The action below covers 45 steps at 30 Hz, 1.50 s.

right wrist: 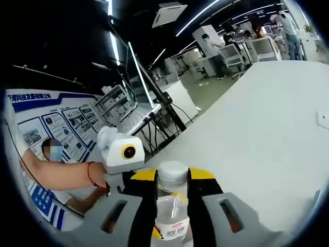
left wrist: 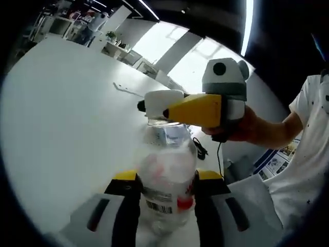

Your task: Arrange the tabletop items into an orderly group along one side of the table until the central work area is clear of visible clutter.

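The bottle's (left wrist: 167,177) base is cut off at the bottom of the left gripper view, and its label is too blurred to read beyond a barcode and a red patch. In the right gripper view only the cap (right wrist: 172,174) and neck show clearly; the body runs out of the picture below. A small pale thing lies far off on the table (left wrist: 61,134), too small to make out.

The left gripper (left wrist: 167,180) has its yellow-tipped jaws closed against both sides of the clear bottle, around its middle, holding it upright over the white table. The right gripper (left wrist: 154,105) comes in from the right in that view, its yellow jaw lying across the white cap (left wrist: 163,104); a hand (left wrist: 241,126) holds it. In the right gripper view its own jaws (right wrist: 172,177) stand narrow, one on each side of the cap, touching it.
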Each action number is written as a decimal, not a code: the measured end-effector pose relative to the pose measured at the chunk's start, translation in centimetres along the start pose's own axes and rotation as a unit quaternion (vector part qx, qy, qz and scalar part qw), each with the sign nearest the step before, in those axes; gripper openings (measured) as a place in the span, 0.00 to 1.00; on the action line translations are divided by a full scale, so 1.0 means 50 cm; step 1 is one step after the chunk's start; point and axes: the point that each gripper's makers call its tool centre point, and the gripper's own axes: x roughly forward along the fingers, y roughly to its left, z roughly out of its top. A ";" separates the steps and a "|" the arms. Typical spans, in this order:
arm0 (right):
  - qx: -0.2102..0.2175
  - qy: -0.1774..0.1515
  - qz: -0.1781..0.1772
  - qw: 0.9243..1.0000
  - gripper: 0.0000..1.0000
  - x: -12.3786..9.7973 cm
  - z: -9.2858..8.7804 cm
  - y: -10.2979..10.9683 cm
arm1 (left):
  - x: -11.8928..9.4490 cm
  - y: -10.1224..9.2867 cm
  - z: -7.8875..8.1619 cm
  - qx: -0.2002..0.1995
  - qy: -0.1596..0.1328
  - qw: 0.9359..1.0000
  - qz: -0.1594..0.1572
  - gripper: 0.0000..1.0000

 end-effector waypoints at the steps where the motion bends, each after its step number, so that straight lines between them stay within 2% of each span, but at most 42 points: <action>1: -0.001 -0.002 0.000 1.000 0.19 -0.002 0.003 0.002 | -0.001 -0.002 0.004 0.001 -0.001 1.000 0.000 0.40; 11: -0.030 -0.030 0.000 0.999 0.19 -0.031 0.050 0.012 | 0.002 -0.022 0.046 0.045 -0.003 0.999 0.008 0.40; 19: -0.064 -0.051 -0.013 0.997 0.19 -0.069 0.092 0.008 | 0.027 -0.043 0.094 0.083 -0.009 0.997 0.002 0.40; 26: -0.095 -0.062 -0.027 0.993 0.19 -0.097 0.117 0.002 | 0.049 -0.056 0.124 0.111 -0.013 0.994 -0.005 0.40; 37: -0.163 -0.075 -0.051 0.982 0.19 -0.132 0.139 -0.015 | 0.091 -0.058 0.160 0.162 -0.024 0.986 -0.007 0.40; 44: -0.202 -0.084 -0.064 0.974 0.19 -0.141 0.144 -0.021 | 0.105 -0.052 0.174 0.195 -0.026 0.980 -0.006 0.40; 45: -0.215 -0.086 -0.067 0.970 0.19 -0.143 0.145 -0.022 | 0.109 -0.048 0.177 0.207 -0.026 0.978 -0.004 0.40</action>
